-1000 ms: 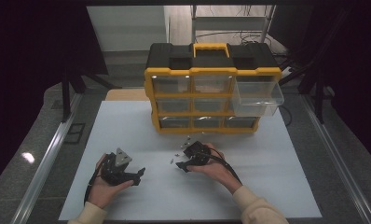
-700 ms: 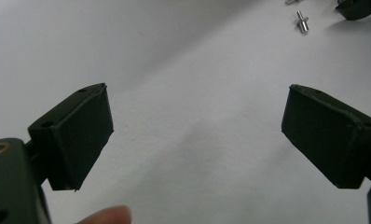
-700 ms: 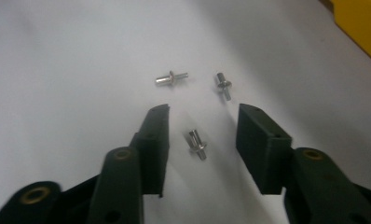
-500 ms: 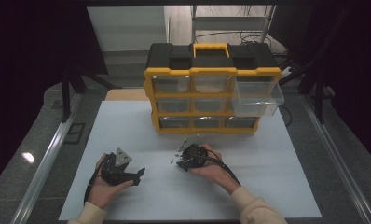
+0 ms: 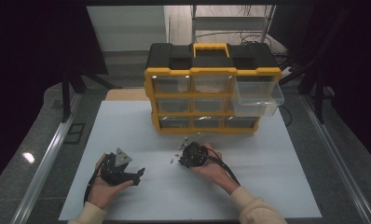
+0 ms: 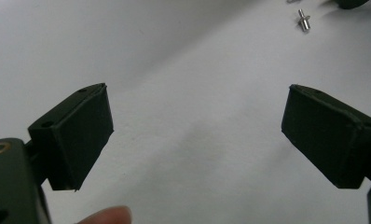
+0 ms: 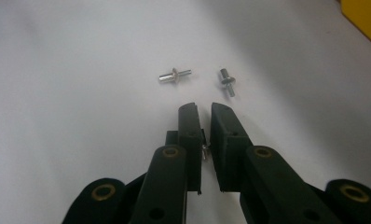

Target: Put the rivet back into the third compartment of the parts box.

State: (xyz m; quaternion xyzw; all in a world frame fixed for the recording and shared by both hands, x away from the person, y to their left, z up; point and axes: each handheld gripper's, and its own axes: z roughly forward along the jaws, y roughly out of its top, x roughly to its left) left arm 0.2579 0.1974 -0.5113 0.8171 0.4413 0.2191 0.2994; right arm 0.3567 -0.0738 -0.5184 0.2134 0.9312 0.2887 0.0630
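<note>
Left gripper staying put on white mat, jaws spread wide, holding nothing. Right gripper keeping low near scattered pins, jaws nearly together, pinching small metal pin. Two pins lying just beyond. Organizer's top-right drawer remaining pulled out.

Ahead of my right gripper two small metal pins lie loose on the white table, with bare surface on either side of them. My left gripper has open board in front, one pin far off. The yellow drawer cabinet blocks the far edge, its clear top-right drawer jutting out.
</note>
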